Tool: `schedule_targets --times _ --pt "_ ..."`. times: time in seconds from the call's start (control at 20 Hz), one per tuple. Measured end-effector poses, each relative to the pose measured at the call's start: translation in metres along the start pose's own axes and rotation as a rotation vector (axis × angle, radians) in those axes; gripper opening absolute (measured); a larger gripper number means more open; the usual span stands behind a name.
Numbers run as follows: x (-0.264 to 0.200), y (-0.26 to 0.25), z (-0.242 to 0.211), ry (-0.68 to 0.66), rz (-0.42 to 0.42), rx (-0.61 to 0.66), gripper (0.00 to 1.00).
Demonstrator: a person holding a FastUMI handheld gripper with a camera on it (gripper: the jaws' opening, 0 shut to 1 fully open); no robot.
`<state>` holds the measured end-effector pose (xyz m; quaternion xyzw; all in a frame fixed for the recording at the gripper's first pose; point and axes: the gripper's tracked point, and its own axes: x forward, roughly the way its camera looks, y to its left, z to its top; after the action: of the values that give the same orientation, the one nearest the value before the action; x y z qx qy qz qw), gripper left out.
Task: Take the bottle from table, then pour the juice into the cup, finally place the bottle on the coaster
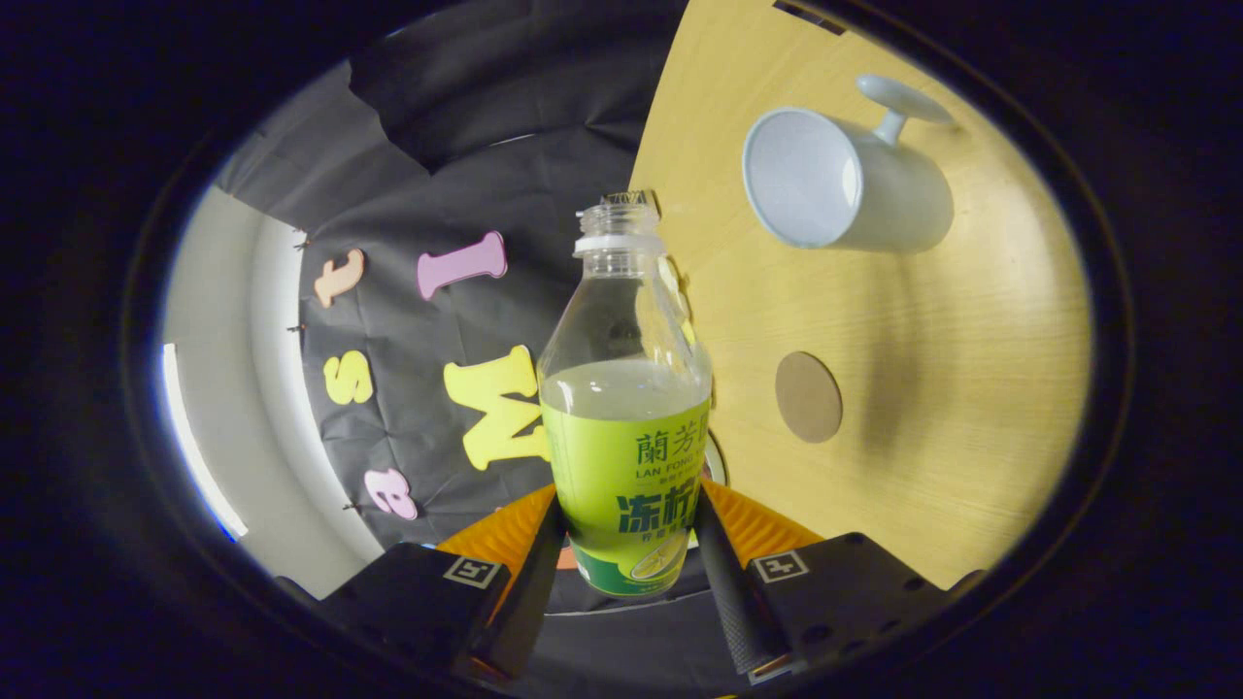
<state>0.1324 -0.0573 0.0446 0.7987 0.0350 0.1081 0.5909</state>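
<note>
- So the gripper (626,544) has its two fingers clamped on the lower labelled part of the clear plastic juice bottle with the green wrap label (626,427), one finger on each side, bottle dead centre of the frame.
- The whole view is rolled sideways: the pale wooden table (971,388) takes up the right half of the frame like a wall. My guess is the bottle is tipped over for the pour, which is why everything looks rotated.
- Cap is off and the open neck points to the top centre of the frame. Pale yellowish juice sits at about the top edge of the label, and the clear shoulder above it is empty.
- The white mug with a handle (845,180) is in the upper right, mouth facing us, standing on the table. It's up and to the right of the bottle neck, apart from it, so the mouth isn't lined up over the rim yet. I can't tell if there's any juice in it.
- The round brown coaster (808,396) lies flat on the table at centre right, just right of the bottle's shoulder, bare for now. That's where the bottle ends up.
- The grip low on the body looks sensible for tilting.
</note>
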Motion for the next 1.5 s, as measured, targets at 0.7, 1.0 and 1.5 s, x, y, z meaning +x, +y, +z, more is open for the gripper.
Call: schedule_targets --times 0.7,1.0,1.5 --pt "0.002 0.018 -0.002 0.026 0.074 0.167 0.79" --pt "0.004 0.024 0.001 0.029 0.084 0.205 0.79" --pt "0.001 0.033 0.006 0.048 0.106 0.264 0.79"
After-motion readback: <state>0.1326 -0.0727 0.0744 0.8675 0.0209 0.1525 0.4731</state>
